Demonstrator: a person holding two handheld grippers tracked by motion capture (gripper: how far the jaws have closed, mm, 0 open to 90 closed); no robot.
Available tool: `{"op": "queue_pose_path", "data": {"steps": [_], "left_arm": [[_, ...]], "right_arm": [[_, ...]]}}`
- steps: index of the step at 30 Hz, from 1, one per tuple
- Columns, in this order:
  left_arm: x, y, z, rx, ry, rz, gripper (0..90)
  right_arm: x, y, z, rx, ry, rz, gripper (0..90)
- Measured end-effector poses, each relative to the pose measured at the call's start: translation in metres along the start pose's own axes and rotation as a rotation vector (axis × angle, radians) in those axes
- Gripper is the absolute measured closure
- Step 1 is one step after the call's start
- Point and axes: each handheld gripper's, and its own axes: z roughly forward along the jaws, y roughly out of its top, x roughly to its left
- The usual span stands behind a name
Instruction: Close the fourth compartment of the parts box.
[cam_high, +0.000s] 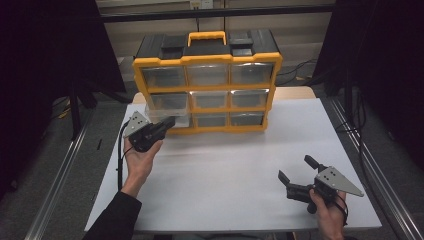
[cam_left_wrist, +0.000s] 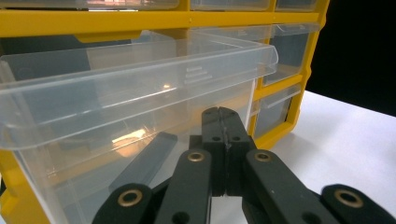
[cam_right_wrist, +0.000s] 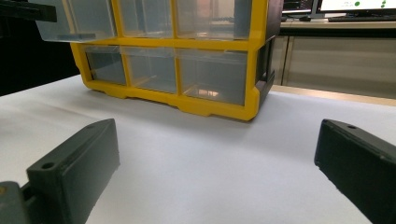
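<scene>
Nine clear drawers sit in three rows in a yellow and black organizer cabinet (cam_high: 206, 90) standing at the far side of the white table (cam_high: 235, 170), carry handle (cam_high: 206, 36) on top. One drawer, the clear plastic drawer (cam_high: 168, 111) in the left column, stands pulled partway out toward the near side; the others appear flush with the frame. Left gripper (cam_high: 167, 122), held in the person's left hand (cam_high: 140, 159), lies roughly level with its tips at the front of that pulled-out drawer. In the left gripper view its jaws are pressed together with nothing between them, their tips just below the drawer's front lip (cam_left_wrist: 196, 70); whether they touch the clear wall cannot be told. Right gripper (cam_high: 297, 170) is held in the right hand (cam_high: 327, 210) low over the near right part of the table, well apart from the cabinet, jaws spread wide and empty, pointing toward the cabinet's lower row.
</scene>
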Motion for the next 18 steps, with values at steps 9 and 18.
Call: {"op": "queue_pose_path", "data": {"steps": [9, 18], "left_arm": [[0.0027, 0.0036, 0.0029, 0.001, 0.008, 0.012, 90.0], [0.0024, 0.0025, 0.0060, -0.009, 0.012, 0.005, 90.0]], "right_arm": [[0.0002, 0.0002, 0.0000, -0.002, 0.001, 0.002, 0.0], [0.0014, 0.0006, 0.0018, -0.001, 0.003, -0.002, 0.0]]}}
